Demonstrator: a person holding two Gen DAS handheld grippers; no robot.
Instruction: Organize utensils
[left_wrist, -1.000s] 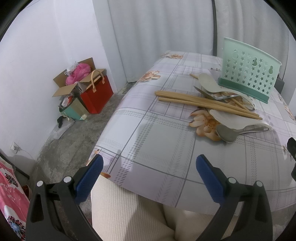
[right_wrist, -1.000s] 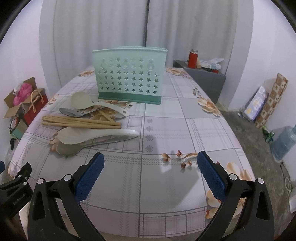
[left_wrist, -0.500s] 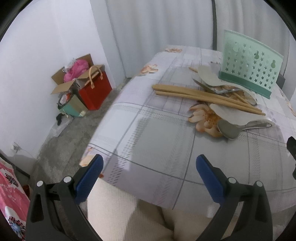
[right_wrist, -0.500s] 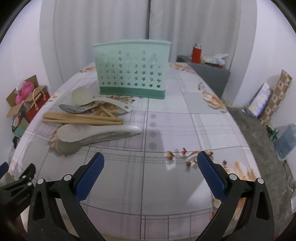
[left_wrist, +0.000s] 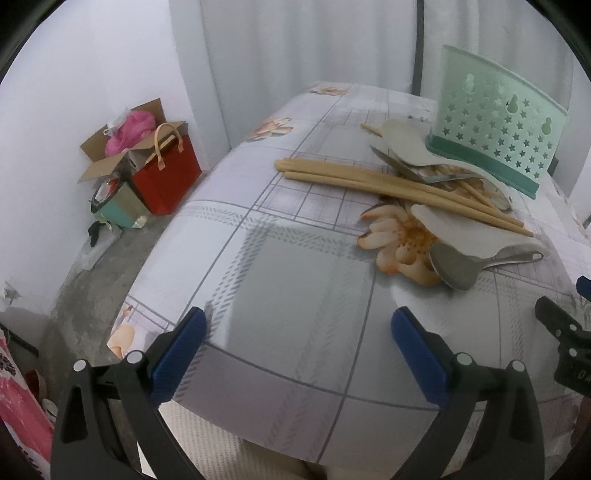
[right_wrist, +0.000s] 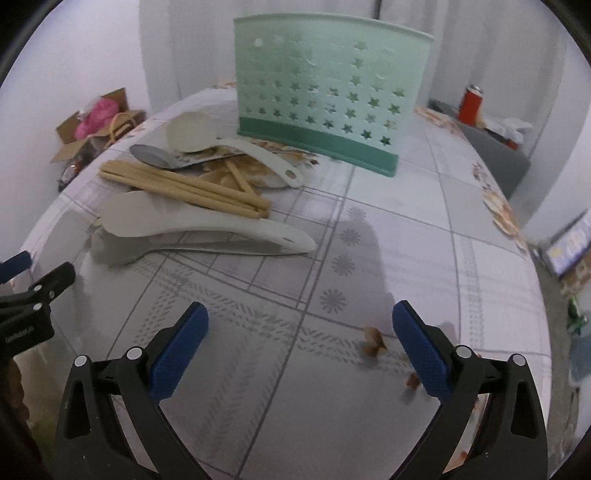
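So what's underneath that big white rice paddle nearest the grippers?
A metal spoon lies under the white rice paddle, its bowl and handle edge poking out. The wooden chopsticks rest on top of the paddle. The spoon's middle is covered.

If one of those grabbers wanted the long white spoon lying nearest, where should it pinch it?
Probably the handle end of the white spoon, near its hang hole, approached from the right by the right gripper. That end lies free on the table, while the chopsticks cross its bowl end and a metal spoon sits beneath.
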